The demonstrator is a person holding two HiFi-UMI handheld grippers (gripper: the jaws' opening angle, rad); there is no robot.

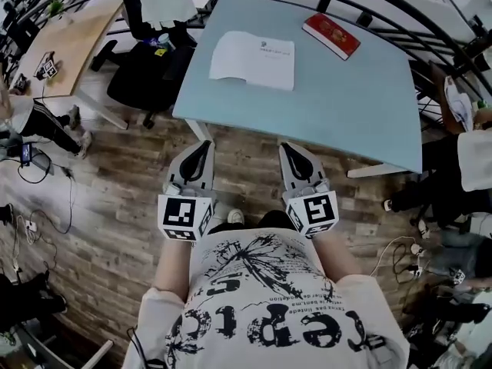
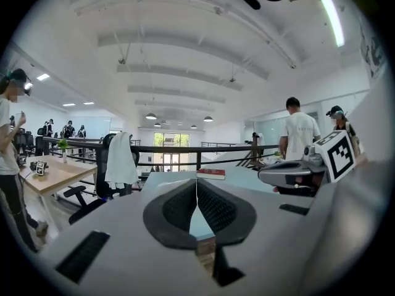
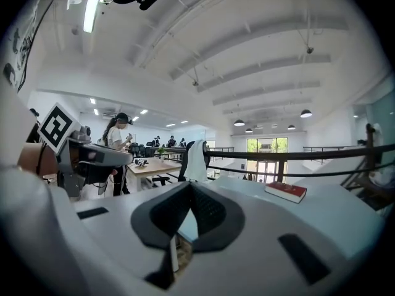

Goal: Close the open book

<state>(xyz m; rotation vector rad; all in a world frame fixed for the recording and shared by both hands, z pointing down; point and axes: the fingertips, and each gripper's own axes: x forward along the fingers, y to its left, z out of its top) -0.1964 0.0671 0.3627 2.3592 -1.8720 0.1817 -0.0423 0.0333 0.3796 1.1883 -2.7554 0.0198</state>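
Two grippers: left gripper [image 1: 201, 148], right gripper [image 1: 290, 149]. One table [image 1: 369, 114]. One red book [image 1: 331, 35]. One white paper [image 1: 252, 60]. One chair [image 1: 142, 83].

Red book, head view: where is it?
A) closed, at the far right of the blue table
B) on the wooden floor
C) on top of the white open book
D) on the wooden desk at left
A: the red book lies closed near the far right edge of the blue table, apart from the white open book.
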